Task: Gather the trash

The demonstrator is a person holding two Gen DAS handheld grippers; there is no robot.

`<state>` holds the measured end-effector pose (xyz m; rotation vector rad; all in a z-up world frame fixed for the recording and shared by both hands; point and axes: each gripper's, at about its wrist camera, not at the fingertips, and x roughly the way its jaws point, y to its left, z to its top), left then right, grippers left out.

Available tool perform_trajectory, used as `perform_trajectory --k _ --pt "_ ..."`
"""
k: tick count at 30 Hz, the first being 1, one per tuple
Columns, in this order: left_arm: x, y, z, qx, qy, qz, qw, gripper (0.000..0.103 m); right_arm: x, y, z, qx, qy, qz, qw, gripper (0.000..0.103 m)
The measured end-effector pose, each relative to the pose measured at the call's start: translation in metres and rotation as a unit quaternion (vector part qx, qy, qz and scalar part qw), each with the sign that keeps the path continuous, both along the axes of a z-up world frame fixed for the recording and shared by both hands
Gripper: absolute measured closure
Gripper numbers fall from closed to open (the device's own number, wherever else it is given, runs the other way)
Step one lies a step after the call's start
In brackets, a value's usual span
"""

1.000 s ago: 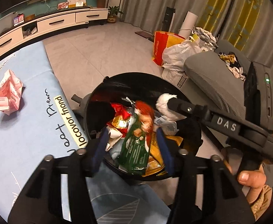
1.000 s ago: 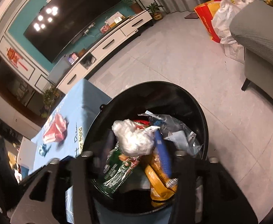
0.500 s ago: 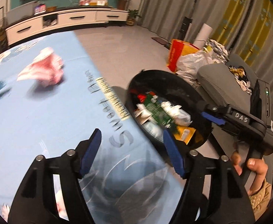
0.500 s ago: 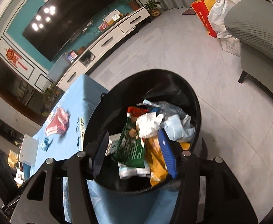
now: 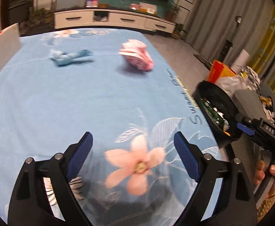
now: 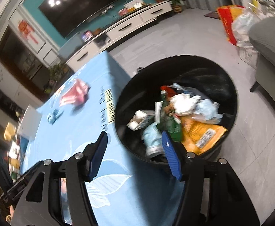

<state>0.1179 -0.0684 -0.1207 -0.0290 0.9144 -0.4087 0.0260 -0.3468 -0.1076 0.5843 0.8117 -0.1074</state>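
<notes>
Right now, reading each view from left to right:

White box: I see it at the left edge of the left wrist view (image 5: 2, 49), on the blue surface (image 5: 43, 103).
Blue scrap: a crumpled blue piece of trash (image 5: 69, 59) lies upper left of centre on the cloth, blurred.
Pink wrapper: my other loose piece (image 5: 136, 57) sits upper centre, well apart from the blue scrap, nearer the surface's right edge.
Left gripper: mine (image 5: 132, 145) hangs over the printed pink flower; the jaws are opening, spread wide, with nothing between them.
Bin: the black bin (image 5: 229, 101) stands just beside the surface's right edge, at the right of the frame, with wrappers inside.
Right gripper: in its own view (image 6: 134, 147) it hangs over the near bin rim and the cloth edge; the jaws are opening, nothing pinched.
Bin contents: I make out a green packet (image 6: 170, 122), an orange bag (image 6: 201, 133) and white crumpled paper (image 6: 184, 103), right of centre.
</notes>
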Motion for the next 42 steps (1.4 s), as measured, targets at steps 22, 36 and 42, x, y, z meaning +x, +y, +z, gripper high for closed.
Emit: perform_trajectory --k 22,36,42 --pt "-0.044 0.097 0.029 0.022 -0.063 0.095 0.9932 0.003 0.017 0.133 0.045 -0.132 0.000 0.120 0.984 0.011" --pt "-0.052 0.130 0.031 0.035 -0.075 0.133 0.9876 0.003 0.028 0.174 0.052 -0.165 0.000 0.155 0.974 0.008" --pt "-0.049 0.138 0.029 0.029 -0.072 0.141 0.9870 0.003 0.033 0.184 0.052 -0.171 0.002 0.161 0.972 0.008"
